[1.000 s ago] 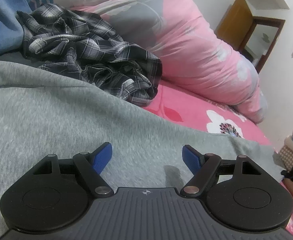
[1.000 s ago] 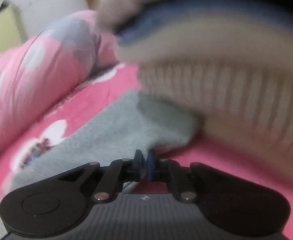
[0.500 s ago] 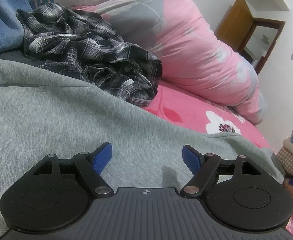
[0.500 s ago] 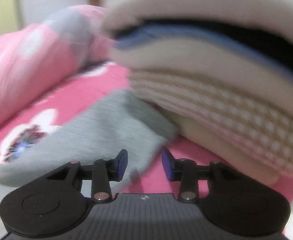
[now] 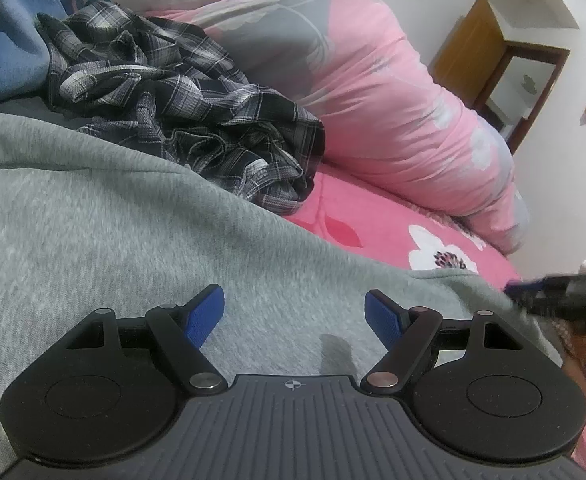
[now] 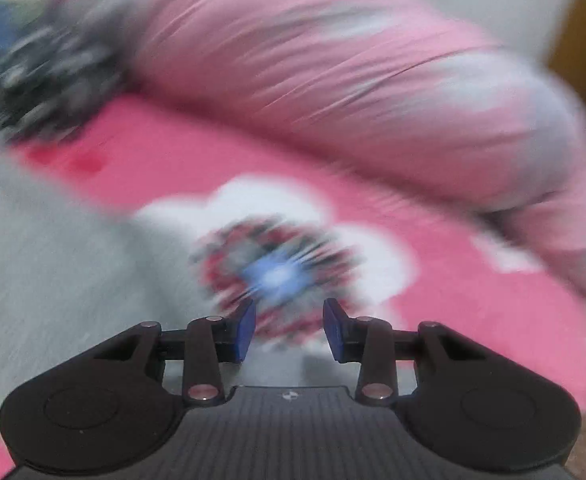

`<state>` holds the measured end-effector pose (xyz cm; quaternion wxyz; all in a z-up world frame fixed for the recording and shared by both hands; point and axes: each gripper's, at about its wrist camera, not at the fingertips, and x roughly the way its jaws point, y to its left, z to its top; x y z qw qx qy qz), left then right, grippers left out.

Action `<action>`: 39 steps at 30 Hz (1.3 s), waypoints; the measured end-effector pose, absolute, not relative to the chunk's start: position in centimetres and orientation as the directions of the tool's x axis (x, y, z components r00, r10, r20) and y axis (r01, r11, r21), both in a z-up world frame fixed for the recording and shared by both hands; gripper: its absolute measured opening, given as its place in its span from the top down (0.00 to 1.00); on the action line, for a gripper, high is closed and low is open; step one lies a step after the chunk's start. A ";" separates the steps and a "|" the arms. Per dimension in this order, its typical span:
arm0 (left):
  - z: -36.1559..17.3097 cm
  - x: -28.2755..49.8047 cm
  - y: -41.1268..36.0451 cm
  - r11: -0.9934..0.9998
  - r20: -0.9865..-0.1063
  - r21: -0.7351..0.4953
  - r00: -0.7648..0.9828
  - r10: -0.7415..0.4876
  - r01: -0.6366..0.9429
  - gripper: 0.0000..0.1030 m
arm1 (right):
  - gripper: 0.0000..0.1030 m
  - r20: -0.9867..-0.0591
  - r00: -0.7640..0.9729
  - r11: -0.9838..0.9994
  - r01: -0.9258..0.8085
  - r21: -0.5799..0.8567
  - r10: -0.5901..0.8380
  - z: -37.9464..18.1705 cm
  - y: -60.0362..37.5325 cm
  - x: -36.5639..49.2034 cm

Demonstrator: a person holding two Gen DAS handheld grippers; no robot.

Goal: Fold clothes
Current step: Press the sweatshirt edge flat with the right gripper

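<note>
A grey garment (image 5: 141,240) is spread flat on the bed, filling the left wrist view from 9 o'clock across the centre to a tapering end at 3 o'clock. In the right wrist view the same grey cloth (image 6: 53,280) is seen at 9 o'clock, heavily blurred. A crumpled black-and-white plaid shirt (image 5: 181,120) is heaped just beyond the garment's far edge, at 11 o'clock, touching it along that edge.

The left gripper (image 5: 295,316) is held low over the grey garment at 6 o'clock, its blue pads set wide apart with nothing between them; only a small shadow is cast on the cloth below. The right gripper (image 6: 289,328) is seen at 6 o'clock of its own view, its pads parted by a moderate gap and clamped on nothing; beneath it the bed sheet's white flower print (image 6: 277,248) is shown. In the left wrist view a dark blurred shape at 3 o'clock is possibly this right gripper, though that cannot be told for certain.

The pink bed sheet (image 5: 373,220) is exposed at 3 o'clock beside the garment. A rolled pink and grey quilt (image 5: 393,92) is laid along the far side from 12 to 2 o'clock. Blue fabric (image 5: 9,40) is bunched at 10 o'clock, behind the plaid shirt. A wooden door (image 5: 469,44) is set in the white wall at 1 o'clock.
</note>
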<state>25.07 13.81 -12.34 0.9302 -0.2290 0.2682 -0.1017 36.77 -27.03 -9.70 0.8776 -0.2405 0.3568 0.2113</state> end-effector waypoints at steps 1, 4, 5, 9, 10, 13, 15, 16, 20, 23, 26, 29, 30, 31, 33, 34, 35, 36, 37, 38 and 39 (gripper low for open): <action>-12.3 25.1 13.8 0.874 -0.452 -0.482 0.836 -0.313 0.066 0.24 | 0.62 -0.731 0.653 0.764 -0.570 -0.301 0.199 -10.1 -26.7 35.8; -12.3 25.1 13.8 0.874 -0.452 -0.482 0.835 -0.312 0.065 0.24 | 0.62 -0.708 0.684 0.717 -0.582 -0.383 0.177 -11.1 -26.6 33.8; -12.3 25.1 13.8 0.874 -0.453 -0.482 0.835 -0.312 0.065 0.24 | 0.62 -0.703 0.688 0.711 -0.584 -0.392 0.179 -11.2 -26.6 33.5; -12.3 25.1 13.8 0.874 -0.453 -0.482 0.835 -0.311 0.064 0.24 | 0.59 -0.722 0.669 0.675 -0.617 -0.404 0.179 -10.7 -26.9 34.8; -12.3 25.1 13.8 0.873 -0.453 -0.483 0.835 -0.312 0.064 0.24 | 0.59 -0.739 0.649 0.660 -0.636 -0.400 0.178 -10.5 -26.9 35.1; -12.3 25.1 13.8 0.872 -0.452 -0.486 0.835 -0.313 0.063 0.24 | 0.59 -0.795 0.578 0.593 -0.710 -0.379 0.184 -10.2 -26.6 36.1; -12.3 25.1 13.8 0.871 -0.451 -0.488 0.835 -0.315 0.065 0.24 | 0.59 -0.811 0.554 0.561 -0.738 -0.375 0.187 -9.7 -26.7 36.6; -12.3 25.1 13.8 0.870 -0.451 -0.488 0.835 -0.316 0.065 0.23 | 0.59 -0.820 0.544 0.556 -0.744 -0.371 0.179 -9.5 -26.7 37.1; -12.4 25.1 13.9 0.867 -0.448 -0.493 0.835 -0.319 0.067 0.23 | 0.59 -0.866 0.477 0.568 -0.759 -0.320 0.150 -10.8 -26.6 39.1; -12.4 25.1 14.0 0.866 -0.446 -0.496 0.835 -0.321 0.068 0.23 | 0.59 -0.889 0.432 0.589 -0.762 -0.269 0.153 -11.5 -26.4 40.3; -12.4 25.1 14.0 0.864 -0.444 -0.499 0.836 -0.323 0.069 0.23 | 0.62 -0.895 0.417 0.596 -0.764 -0.249 0.161 -11.6 -26.4 40.2; -12.4 25.2 14.1 0.862 -0.443 -0.502 0.836 -0.325 0.070 0.23 | 0.84 -0.889 0.423 0.590 -0.767 -0.250 0.173 -11.6 -26.2 39.3; -12.4 25.2 14.1 0.862 -0.443 -0.502 0.836 -0.326 0.070 0.23 | 0.87 -0.880 0.443 0.585 -0.765 -0.270 0.173 -11.7 -26.2 38.8; -12.4 25.2 14.1 0.862 -0.442 -0.502 0.835 -0.326 0.070 0.23 | 0.90 -0.869 0.463 0.580 -0.761 -0.290 0.173 -11.7 -26.2 38.3; -12.4 25.2 14.1 0.861 -0.441 -0.504 0.836 -0.327 0.071 0.23 | 0.96 -0.844 0.507 0.582 -0.746 -0.325 0.178 -11.6 -26.5 37.5; -12.4 25.2 14.1 0.861 -0.441 -0.504 0.836 -0.327 0.071 0.23 | 0.97 -0.827 0.531 0.593 -0.731 -0.338 0.183 -11.3 -26.7 37.1; -12.5 25.2 14.1 0.860 -0.441 -0.505 0.836 -0.327 0.071 0.23 | 0.97 -0.808 0.559 0.599 -0.717 -0.356 0.188 -10.9 -26.8 36.8; -12.5 25.1 14.1 0.860 -0.441 -0.505 0.836 -0.327 0.071 0.23 | 0.97 -0.779 0.597 0.612 -0.693 -0.380 0.192 -10.4 -27.0 36.4; -12.5 25.1 14.1 0.860 -0.440 -0.505 0.836 -0.328 0.071 0.23 | 0.97 -0.746 0.639 0.626 -0.663 -0.411 0.186 -9.9 -27.1 36.2; -12.5 25.1 14.1 0.860 -0.440 -0.505 0.836 -0.328 0.071 0.23 | 0.97 -0.712 0.680 0.637 -0.630 -0.444 0.176 -9.3 -27.2 36.0; -12.5 25.1 14.1 0.860 -0.440 -0.505 0.836 -0.328 0.071 0.23 | 0.97 -0.676 0.718 0.648 -0.595 -0.475 0.164 -8.8 -27.2 35.8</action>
